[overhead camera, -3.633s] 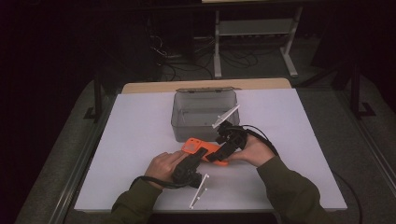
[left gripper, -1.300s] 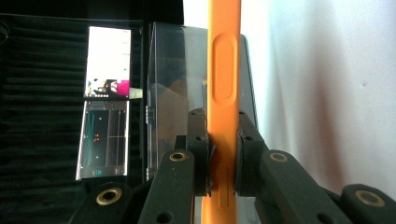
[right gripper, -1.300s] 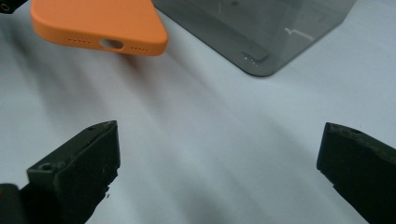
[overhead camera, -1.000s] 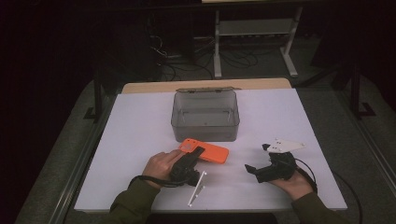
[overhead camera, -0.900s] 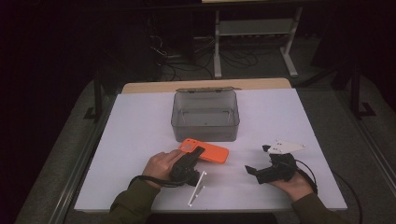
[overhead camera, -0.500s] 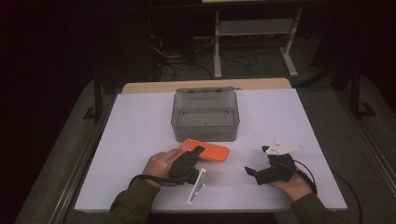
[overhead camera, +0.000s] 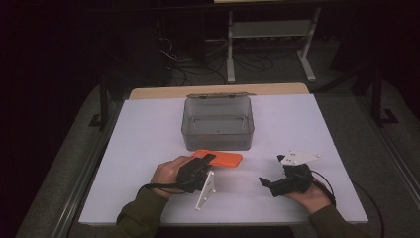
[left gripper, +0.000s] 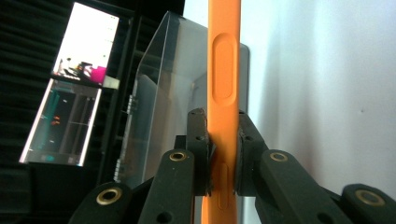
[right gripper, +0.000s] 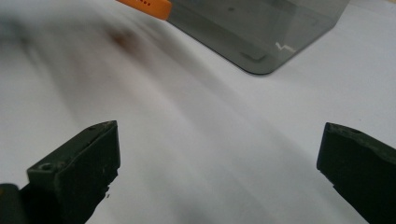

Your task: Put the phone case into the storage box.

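From the high view, the left claw (overhead camera: 202,161) lies just in front of the box (overhead camera: 218,123), clenched on the near end of the orange phone (overhead camera: 225,158), which stretches to the right above the white surface (overhead camera: 148,134), close to the box's front wall without clearly touching it. The left hand (overhead camera: 171,172) wraps the claw's body, and its grey plate (overhead camera: 204,190) tilts down toward the surface's near edge. The right claw (overhead camera: 265,182) sits well apart to the right, near the front edge, held in the right hand (overhead camera: 309,196), pointing left with nothing in it; its plate (overhead camera: 298,157) faces up. The box is clear grey plastic, open at the top, with its lid swung back. In the left gripper view, the phone (left gripper: 224,93) runs straight up the middle, seen edge-on with its side buttons showing, and the two black pads (left gripper: 198,149) press on its edges from either side, so the left claw (left gripper: 223,154) is grasping it. The box (left gripper: 163,93) stands beyond on the left, the surface (left gripper: 327,84) on the right. In the right gripper view, the right claw (right gripper: 219,158) is released, its jaws spread wide over bare surface (right gripper: 210,130). A corner of the box (right gripper: 261,37) and the tip of the phone (right gripper: 149,6) lie farther off at the top.
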`<state>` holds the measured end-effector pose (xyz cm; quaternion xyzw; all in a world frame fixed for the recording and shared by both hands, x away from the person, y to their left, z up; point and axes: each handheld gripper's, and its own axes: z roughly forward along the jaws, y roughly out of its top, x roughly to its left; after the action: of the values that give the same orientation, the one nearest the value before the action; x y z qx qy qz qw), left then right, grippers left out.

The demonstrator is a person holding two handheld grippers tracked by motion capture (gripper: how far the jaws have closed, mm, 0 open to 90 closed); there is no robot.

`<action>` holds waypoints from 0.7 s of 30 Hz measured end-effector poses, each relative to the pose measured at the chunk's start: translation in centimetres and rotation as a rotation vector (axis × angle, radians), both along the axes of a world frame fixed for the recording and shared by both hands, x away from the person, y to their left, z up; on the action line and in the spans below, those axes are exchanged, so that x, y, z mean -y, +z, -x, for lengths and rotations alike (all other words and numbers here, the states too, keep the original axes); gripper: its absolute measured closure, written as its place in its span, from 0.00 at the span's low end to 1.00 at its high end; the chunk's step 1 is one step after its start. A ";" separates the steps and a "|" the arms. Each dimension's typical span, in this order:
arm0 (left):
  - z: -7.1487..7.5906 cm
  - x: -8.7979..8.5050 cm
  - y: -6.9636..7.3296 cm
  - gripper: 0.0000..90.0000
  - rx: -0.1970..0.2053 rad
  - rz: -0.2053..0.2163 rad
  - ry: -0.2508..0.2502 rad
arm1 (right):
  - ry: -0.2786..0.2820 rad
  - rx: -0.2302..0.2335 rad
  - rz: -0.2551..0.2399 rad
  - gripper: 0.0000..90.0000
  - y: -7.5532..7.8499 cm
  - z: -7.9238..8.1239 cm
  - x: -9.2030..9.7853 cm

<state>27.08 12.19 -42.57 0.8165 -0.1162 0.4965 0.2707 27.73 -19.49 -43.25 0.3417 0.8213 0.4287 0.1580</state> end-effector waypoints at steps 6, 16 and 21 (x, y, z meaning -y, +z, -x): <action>-0.5 -0.4 0.5 0.89 -0.073 0.058 0.008 | 0.000 0.000 0.000 0.00 0.0 0.0 0.0; -1.1 -1.0 1.1 0.89 -0.164 0.120 0.021 | 0.003 0.004 0.006 0.00 0.0 0.0 0.0; -1.4 -1.3 1.4 0.89 -0.214 0.170 0.027 | 0.003 0.002 0.004 0.00 0.0 0.0 0.0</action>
<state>28.52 13.49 -41.17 0.8405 -0.0332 0.4183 0.3428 27.73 -19.44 -43.26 0.3395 0.8225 0.4278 0.1589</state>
